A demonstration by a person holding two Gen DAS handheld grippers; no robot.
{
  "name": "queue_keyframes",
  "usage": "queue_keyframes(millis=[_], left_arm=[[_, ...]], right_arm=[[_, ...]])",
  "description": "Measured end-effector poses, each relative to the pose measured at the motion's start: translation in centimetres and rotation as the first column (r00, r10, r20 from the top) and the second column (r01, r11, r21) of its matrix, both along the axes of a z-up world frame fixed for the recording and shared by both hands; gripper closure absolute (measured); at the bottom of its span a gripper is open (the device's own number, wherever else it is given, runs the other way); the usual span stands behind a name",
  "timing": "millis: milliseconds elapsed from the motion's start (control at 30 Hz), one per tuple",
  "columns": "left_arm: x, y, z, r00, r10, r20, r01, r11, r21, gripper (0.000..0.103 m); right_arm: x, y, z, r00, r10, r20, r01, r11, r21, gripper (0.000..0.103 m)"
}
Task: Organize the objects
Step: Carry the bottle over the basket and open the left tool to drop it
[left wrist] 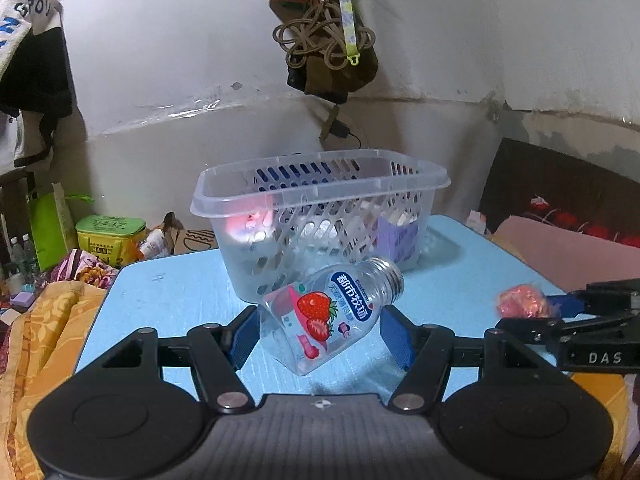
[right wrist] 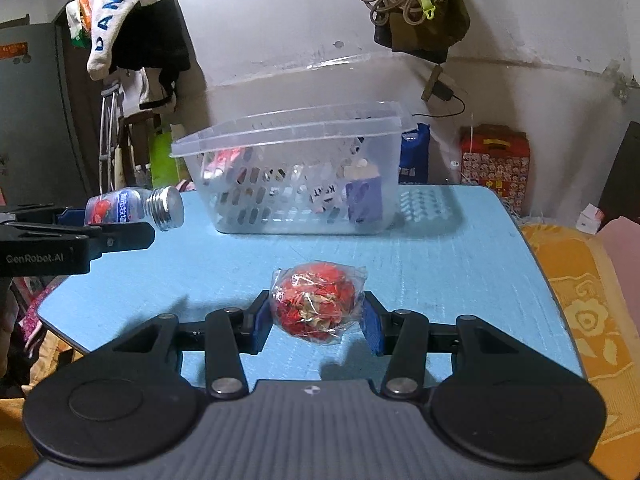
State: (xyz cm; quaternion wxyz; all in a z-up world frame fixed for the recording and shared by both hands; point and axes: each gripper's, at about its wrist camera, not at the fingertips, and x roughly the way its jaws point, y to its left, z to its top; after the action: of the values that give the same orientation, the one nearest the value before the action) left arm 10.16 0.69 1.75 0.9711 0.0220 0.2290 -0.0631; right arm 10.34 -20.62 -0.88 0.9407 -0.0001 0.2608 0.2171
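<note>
**Both grippers loaded over blue counter, basket behind**

Cluttered room, grey-white wall, clothes and a bag with coiled cord [left wrist: 326, 40] hanging. Light blue counter [right wrist: 460, 264] in the middle, orange patterned blanket [right wrist: 580, 300] around its edges.

Clear slotted plastic basket [left wrist: 320, 200] stands upright at the far part of the counter. Inside it: a purple carton [right wrist: 364, 200] against the right side, a pinkish-red item on the left, other small packets too blurred to name.

Left gripper [left wrist: 320, 332]: jaws partly closed, blue pads on both sides of a clear strawberry-label bottle [left wrist: 328, 312]. Left pad touches the bottle base; contact on the right side not clearly visible. Bottle tilted, silver screw cap [left wrist: 390, 274] pointing up-right toward the basket. In the right wrist view the same bottle sits raised off the counter, cap end close to the basket's left wall, not touching.

Right gripper [right wrist: 316, 320]: jaws partly closed on a red ball-shaped item in clear crinkled wrap [right wrist: 316, 304], pads pressing both sides. Shadow below on the counter; looks lifted slightly, cannot tell for sure. It is in front of the basket, well apart from it.

Red printed box [right wrist: 496, 160] on the floor beyond the counter's right corner, green-yellow box [left wrist: 110, 236] left of the counter.
</note>
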Motion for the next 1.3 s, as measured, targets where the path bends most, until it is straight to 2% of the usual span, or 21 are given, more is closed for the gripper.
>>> queue_keyframes(millis=[567,900,1033,1200,1300], left_arm=[[-1.1,0.4,2.1,0.998,0.010,0.061,-0.009,1.000,-0.027,0.034],[-0.4,2.0,2.4,0.997,0.050,0.055,-0.047,0.997,-0.053,0.034],[-0.2,2.9,3.1,0.995,0.066,0.070,-0.061,0.996,-0.071,0.034],[1.0,3.3,4.3,0.998,0.053,0.040,-0.049,0.994,-0.093,0.035],[1.6,3.3,5.0,0.997,0.056,0.047,-0.052,0.994,-0.094,0.035]], right_arm=[[-0.7,-0.4,2.3,0.997,-0.025,0.078,0.022,0.999,0.043,0.053],[-0.5,-1.7,3.3,0.993,-0.058,0.106,0.052,0.997,0.062,0.053],[0.0,-1.3,4.4,0.991,-0.048,0.122,0.042,0.998,0.053,0.053],[1.2,-0.7,6.0,0.991,-0.044,0.128,0.037,0.998,0.053,0.053],[1.8,0.3,6.9,0.987,-0.037,0.154,0.035,0.999,0.012,0.053]])
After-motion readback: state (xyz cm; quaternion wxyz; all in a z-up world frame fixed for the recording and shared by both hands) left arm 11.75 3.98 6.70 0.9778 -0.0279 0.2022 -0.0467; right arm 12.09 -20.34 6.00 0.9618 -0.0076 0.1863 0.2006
